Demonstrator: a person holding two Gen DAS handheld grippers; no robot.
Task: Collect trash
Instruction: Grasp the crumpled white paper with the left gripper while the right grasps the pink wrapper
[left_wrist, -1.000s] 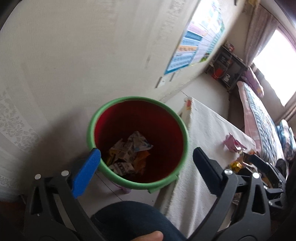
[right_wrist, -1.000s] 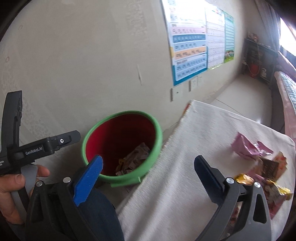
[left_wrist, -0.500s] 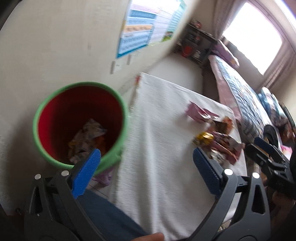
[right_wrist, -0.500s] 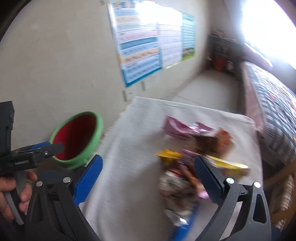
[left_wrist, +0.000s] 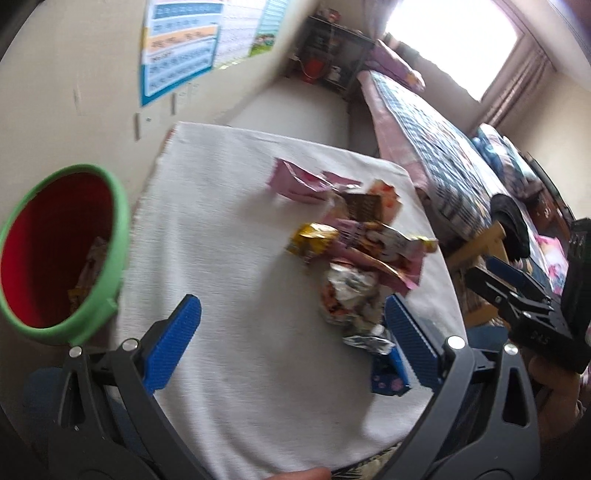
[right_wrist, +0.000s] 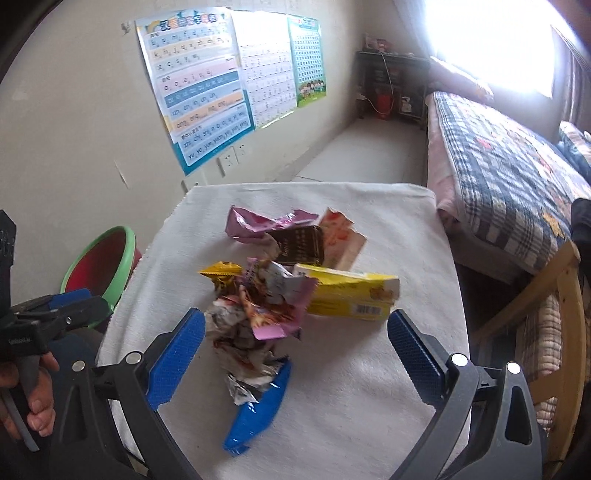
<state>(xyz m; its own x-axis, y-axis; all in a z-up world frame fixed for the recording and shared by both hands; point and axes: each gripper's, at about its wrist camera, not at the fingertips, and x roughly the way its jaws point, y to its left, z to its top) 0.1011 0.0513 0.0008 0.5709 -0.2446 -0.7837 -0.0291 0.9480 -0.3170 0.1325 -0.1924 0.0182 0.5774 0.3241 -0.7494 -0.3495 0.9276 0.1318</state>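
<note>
I see left gripper (left_wrist: 291, 332) fingers spread, empty | right gripper (right_wrist: 295, 354) fingers spread, empty, above wrapper pile (right_wrist: 280, 295) | pile in middle of white cloth (right_wrist: 369, 387) | green bin (right_wrist: 110, 258) at left.

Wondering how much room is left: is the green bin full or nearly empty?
Mostly empty. In the left wrist view the green bin shows bare red inner wall, with only a few wrappers low inside; its bottom is partly hidden by the rim.
</note>
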